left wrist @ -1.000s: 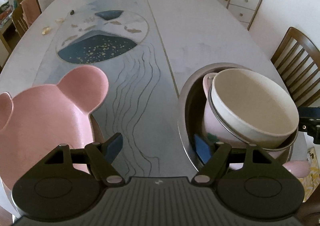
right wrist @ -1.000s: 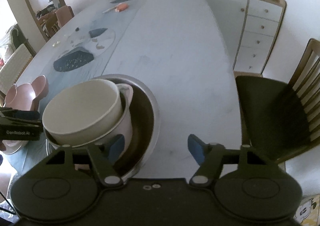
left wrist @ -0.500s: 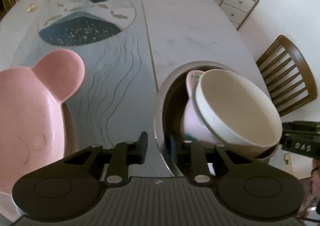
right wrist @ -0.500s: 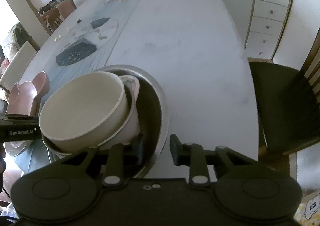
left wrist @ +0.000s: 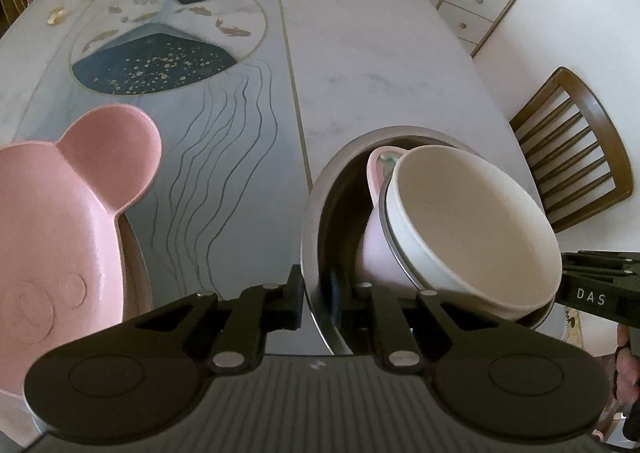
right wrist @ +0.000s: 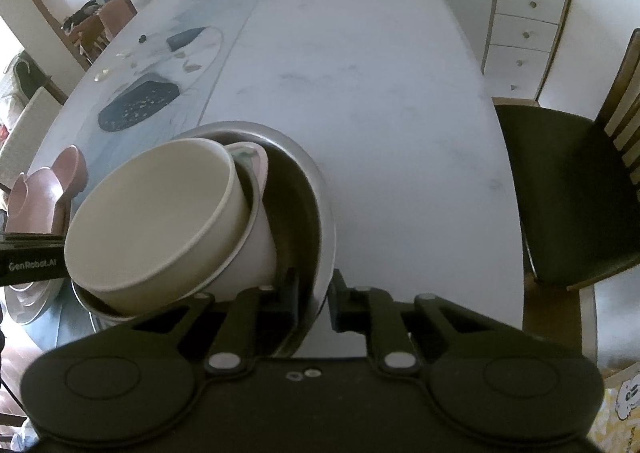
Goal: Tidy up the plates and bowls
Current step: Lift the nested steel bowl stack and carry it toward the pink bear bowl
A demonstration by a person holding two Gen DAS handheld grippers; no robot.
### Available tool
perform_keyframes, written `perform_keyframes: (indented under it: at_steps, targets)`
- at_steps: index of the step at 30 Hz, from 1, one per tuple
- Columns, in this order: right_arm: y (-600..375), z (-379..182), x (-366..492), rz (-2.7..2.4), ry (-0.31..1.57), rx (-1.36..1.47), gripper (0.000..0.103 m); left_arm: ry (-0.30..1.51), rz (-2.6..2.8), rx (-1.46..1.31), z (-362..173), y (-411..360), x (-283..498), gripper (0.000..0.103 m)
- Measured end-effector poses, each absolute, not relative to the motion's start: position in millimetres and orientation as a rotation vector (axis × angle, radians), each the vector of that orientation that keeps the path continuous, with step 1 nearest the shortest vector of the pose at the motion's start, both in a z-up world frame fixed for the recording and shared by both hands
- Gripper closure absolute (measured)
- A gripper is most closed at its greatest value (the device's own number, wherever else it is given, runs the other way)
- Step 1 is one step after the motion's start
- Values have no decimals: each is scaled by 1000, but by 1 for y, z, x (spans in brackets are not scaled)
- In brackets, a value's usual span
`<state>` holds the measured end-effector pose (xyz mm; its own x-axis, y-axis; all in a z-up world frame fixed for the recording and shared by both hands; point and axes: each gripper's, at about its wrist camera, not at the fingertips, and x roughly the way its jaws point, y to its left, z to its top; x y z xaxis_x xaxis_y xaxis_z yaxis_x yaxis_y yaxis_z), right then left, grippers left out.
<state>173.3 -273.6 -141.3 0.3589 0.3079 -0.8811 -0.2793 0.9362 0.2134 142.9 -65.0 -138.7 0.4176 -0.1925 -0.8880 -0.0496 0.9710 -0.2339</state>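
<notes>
A wide metal bowl sits near the front edge of the long table, and both grippers have hold of its rim from opposite sides. The left gripper straddles the rim's left side, one finger outside the wall and one inside; its jaws are closing, with the thin metal edge pinched between them. The right gripper does the same on the right side of the rim, one finger down inside the bowl and the other on the table side, its jaws likewise closing on the metal edge.

Inside the metal bowl a pale pink bowl leans tilted, and a cream bowl is nested in it, tipped the same way and rising above the metal rim. In the right wrist view this stack fills the left half of the metal bowl, just beyond the gripper's inner finger.

A pink bear-shaped plate lies well to the left of the metal bowl, apart from it, on top of another plate whose edge shows beneath. A wooden chair stands at the table's right side.
</notes>
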Motion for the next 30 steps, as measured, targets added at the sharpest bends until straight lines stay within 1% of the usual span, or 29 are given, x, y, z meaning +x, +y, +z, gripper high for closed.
perform_keyframes:
  at_steps: [8, 18, 30]
  targets:
    - [-273, -131, 169, 369, 1121, 42, 90, 1111, -84, -248, -129, -62, 137, 91]
    - [-265, -98, 163, 386, 1077, 46, 90, 1081, -67, -260, -94, -51, 129, 91]
    - [-217, -57, 166, 460, 1046, 39, 91, 1031, 13, -317, -53, 3, 106, 91]
